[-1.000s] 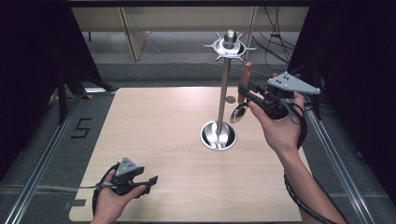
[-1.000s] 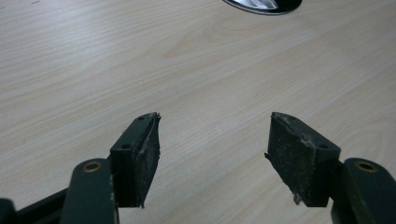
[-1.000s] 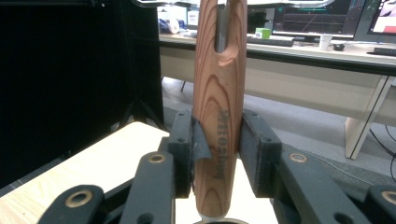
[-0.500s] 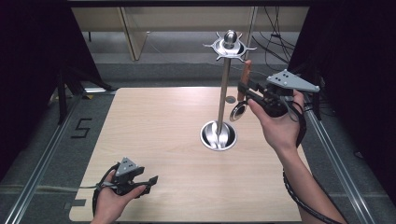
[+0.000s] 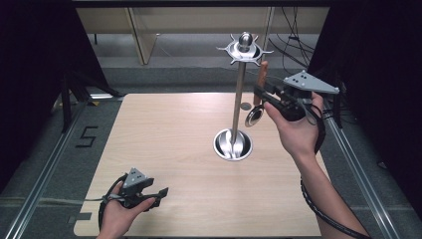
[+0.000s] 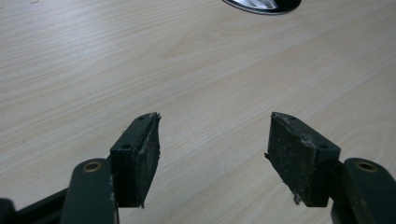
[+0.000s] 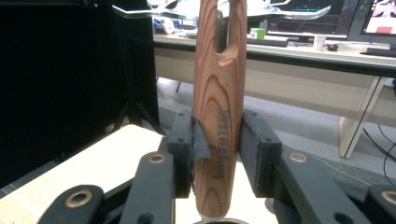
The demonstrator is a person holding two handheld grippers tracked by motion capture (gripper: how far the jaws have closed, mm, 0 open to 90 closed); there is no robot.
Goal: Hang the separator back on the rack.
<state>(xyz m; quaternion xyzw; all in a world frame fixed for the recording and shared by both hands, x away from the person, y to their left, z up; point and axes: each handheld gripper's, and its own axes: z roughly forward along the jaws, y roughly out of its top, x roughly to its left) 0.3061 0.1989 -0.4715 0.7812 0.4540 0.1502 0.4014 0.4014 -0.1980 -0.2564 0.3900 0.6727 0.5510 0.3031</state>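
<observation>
A: Where is the utensil now?

B: The right gripper [image 5: 263,94] is clamped on the reddish wooden handle [image 7: 219,107] of a steel ladle-like utensil [image 5: 255,116], held upright just beside the tall chrome hanging stand [image 5: 239,99], below its spiked top ring [image 5: 244,50].

A: What could go wrong?

B: I'd judge the slot in the handle's end may miss a hook, or the bowl could knock the pole and tip the stand on the light wooden surface [image 5: 169,134].

A: The other hand?

B: The left gripper [image 5: 158,195] rests low near the front edge, jaws apart, holding nothing.
</observation>
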